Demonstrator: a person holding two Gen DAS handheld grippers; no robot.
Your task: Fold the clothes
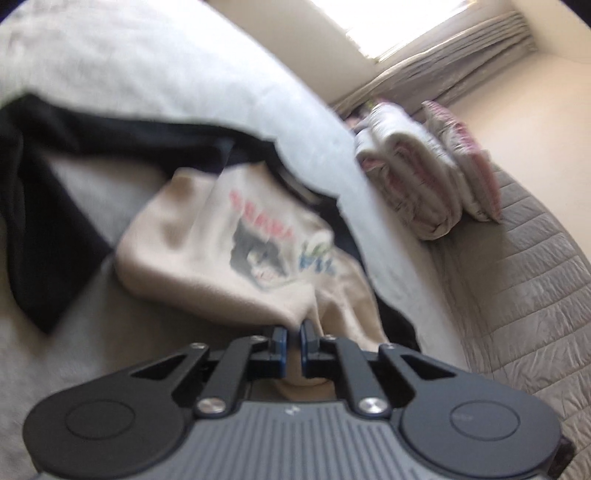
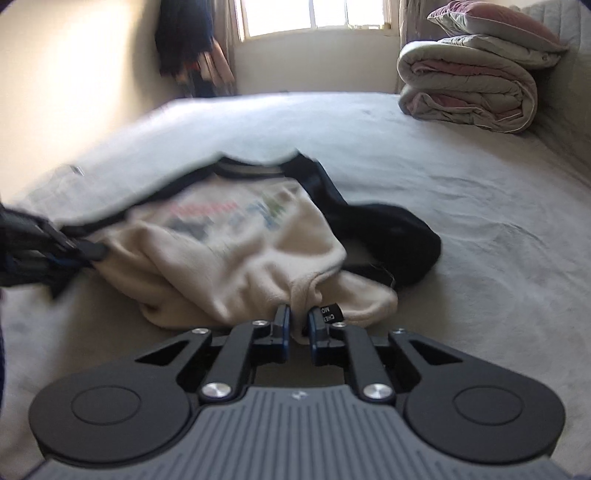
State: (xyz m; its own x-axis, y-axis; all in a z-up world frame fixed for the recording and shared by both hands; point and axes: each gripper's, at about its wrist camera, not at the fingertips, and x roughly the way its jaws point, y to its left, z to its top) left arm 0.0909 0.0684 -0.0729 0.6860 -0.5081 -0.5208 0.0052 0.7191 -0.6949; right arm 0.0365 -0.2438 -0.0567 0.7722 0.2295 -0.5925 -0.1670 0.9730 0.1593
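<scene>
A cream sweatshirt [image 1: 221,240] with black sleeves and a coloured cartoon print lies bunched on the pale bed sheet [image 1: 110,74]. My left gripper [image 1: 293,326] is shut on a fold of its cream hem. In the right wrist view the same sweatshirt [image 2: 229,251] spreads ahead, one black sleeve [image 2: 388,236] trailing to the right. My right gripper [image 2: 299,314] is shut on the cream hem beside a small black label [image 2: 330,314]. The left gripper [image 2: 79,254] shows at the left edge of that view, pinching the other end of the hem.
A rolled quilt [image 2: 469,92] with a pillow [image 2: 498,26] on top sits at the bed's far right corner, against a quilted grey headboard [image 1: 517,295]. Dark clothes [image 2: 188,40] hang by the window [image 2: 314,14]. Open bed sheet [image 2: 480,221] stretches to the right of the sweatshirt.
</scene>
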